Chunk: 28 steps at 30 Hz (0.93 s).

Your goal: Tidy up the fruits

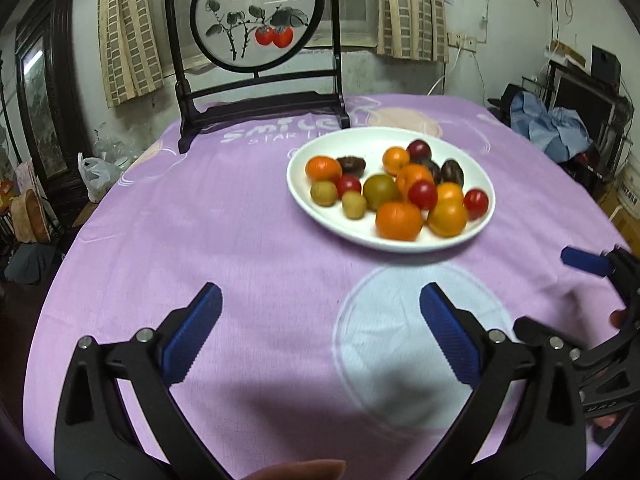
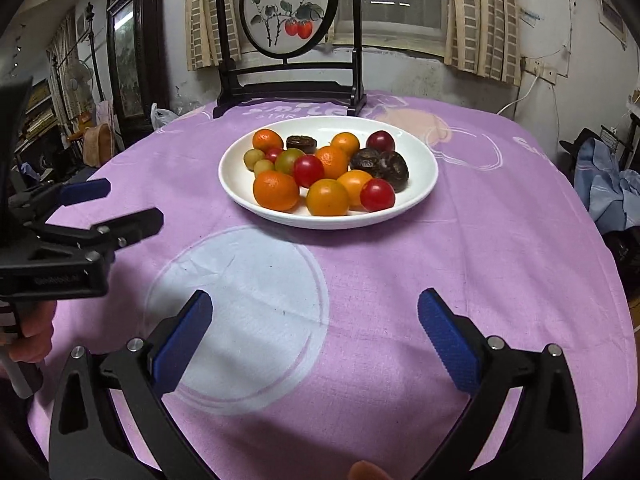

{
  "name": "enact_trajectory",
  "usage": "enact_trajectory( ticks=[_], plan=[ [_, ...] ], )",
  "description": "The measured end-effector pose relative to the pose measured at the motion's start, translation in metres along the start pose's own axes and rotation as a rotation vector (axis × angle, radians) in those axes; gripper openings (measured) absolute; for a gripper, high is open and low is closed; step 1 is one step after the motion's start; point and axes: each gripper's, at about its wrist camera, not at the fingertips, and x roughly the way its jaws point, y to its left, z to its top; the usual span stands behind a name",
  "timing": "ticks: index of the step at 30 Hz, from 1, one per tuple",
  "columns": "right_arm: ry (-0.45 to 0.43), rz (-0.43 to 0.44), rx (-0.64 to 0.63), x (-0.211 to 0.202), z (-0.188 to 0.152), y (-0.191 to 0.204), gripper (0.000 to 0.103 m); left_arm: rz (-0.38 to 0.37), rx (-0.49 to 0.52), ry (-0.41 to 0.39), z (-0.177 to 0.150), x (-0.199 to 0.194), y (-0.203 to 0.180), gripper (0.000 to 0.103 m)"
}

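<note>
Both tools hover spread and empty short of the white plate (image 2: 424, 196) of mixed fruit (image 2: 326, 198) on the bench (image 2: 500, 260). The plate lies straight ahead of the right tool (image 2: 314, 332) and ahead-right of the left tool (image 1: 320, 326), so the right one looks better placed.

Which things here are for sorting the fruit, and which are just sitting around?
For the job: white plate, oranges, red tomatoes, green fruits, dark fruits, left gripper, right gripper.

Just sitting around: painted screen, purple tablecloth, plastic bag.
</note>
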Motion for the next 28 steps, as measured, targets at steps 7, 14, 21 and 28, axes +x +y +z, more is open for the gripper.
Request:
enact_trajectory(
  ticks=[7, 14, 21, 28],
  plan=[
    [-0.004, -0.006, 0.017, -0.0008, -0.0009, -0.0039, 0.102, -0.009, -0.022, -0.004, -0.0038, -0.0006, 0.0044, 0.101],
    [-0.006, -0.006, 0.018, -0.0014, -0.0007, -0.0038, 0.102, -0.011, -0.037, 0.009, -0.0038, 0.0017, 0.0060, 0.101],
    [-0.009, -0.008, 0.023, -0.0034, -0.0004, -0.0042, 0.102, -0.007, -0.040, 0.013, -0.0049, 0.0029, 0.0065, 0.101],
    [-0.006, -0.008, 0.027, -0.0039, -0.0004, -0.0045, 0.102, -0.001, -0.031, 0.016, -0.0062, 0.0041, 0.0037, 0.101]
  ],
)
